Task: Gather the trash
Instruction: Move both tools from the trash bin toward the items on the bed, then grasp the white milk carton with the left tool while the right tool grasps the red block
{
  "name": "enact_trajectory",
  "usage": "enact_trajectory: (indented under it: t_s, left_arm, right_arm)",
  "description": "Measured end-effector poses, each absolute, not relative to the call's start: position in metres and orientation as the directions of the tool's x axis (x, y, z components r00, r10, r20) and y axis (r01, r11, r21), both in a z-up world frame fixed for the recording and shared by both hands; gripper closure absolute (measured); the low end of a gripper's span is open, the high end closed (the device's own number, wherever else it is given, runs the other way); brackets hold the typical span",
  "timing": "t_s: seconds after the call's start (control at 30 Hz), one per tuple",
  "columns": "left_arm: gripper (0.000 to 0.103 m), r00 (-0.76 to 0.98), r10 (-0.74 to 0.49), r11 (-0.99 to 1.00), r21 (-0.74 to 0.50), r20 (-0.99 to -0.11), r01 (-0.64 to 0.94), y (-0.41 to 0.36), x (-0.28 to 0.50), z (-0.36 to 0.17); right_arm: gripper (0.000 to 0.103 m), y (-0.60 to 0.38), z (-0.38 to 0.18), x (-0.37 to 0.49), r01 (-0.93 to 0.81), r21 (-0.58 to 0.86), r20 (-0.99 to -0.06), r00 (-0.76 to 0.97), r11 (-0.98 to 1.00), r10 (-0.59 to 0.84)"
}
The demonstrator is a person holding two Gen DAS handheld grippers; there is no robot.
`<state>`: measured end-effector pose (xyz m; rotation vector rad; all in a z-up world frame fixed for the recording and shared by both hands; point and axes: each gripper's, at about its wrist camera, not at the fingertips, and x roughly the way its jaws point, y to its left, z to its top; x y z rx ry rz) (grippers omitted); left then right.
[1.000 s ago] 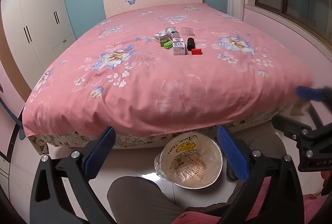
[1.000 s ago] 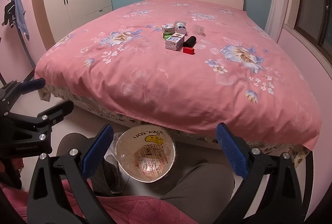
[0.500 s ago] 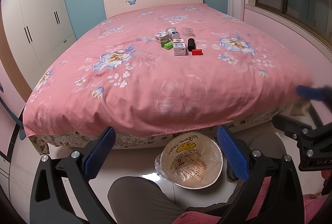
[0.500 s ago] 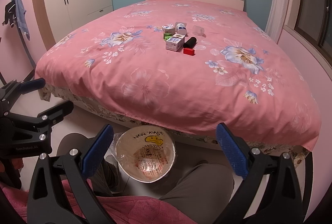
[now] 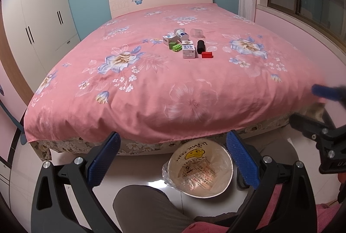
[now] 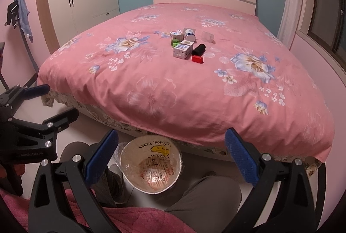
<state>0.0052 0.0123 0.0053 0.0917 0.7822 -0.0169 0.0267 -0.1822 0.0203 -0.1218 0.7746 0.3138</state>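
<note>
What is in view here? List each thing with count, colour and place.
bed cover: 1, pink floral, over the bed
small boxes: 2, white, mid-bed
green block: 1, between the boxes
bottle: 1, white, lying behind the boxes
black cylinder: 1, right of the boxes
red block: 1, nearest the foot
bin: 1, bag-lined, on the floor at the bed's foot
wardrobe: 1, white, left wall
left tongs: open, empty
right tongs: open, empty

bare quilt before trash cluster
</note>
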Motion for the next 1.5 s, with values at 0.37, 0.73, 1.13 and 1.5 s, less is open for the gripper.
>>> enact_trajectory:
  t_s: [0.37,0.73,1.13,1.5]
  left_arm:
    - [0.003,0.729,0.015,0.999,0.045,-0.684,0.021,0.016,0.065,0.011]
    - [0.003,0.712,-0.029,0.999,-0.002,-0.702,0.038,0.007,0.164,0.009]
    - [0.003,0.675,-0.016,1.0,-0.013,-0.737,0.01,-0.001,0.28,-0.019]
    - [0.003,0.616,-0.014,1.0,0.003,-0.787,0.027,-0.018,0.367,-0.067]
  right_arm:
    - [0.007,-0.196,0.04,0.075,-0.314,-0.019,-0.646,0.728,0.949,0.228]
    - [0.007,-0.197,0.028,0.157,-0.331,-0.082,-0.658,0.726,0.94,0.198]
    - [0.007,-0.192,-0.025,0.263,-0.367,-0.105,-0.727,0.663,0.924,0.18]
    - [0.007,-0.186,-0.084,0.36,-0.415,-0.018,-0.787,0.567,0.909,0.243]
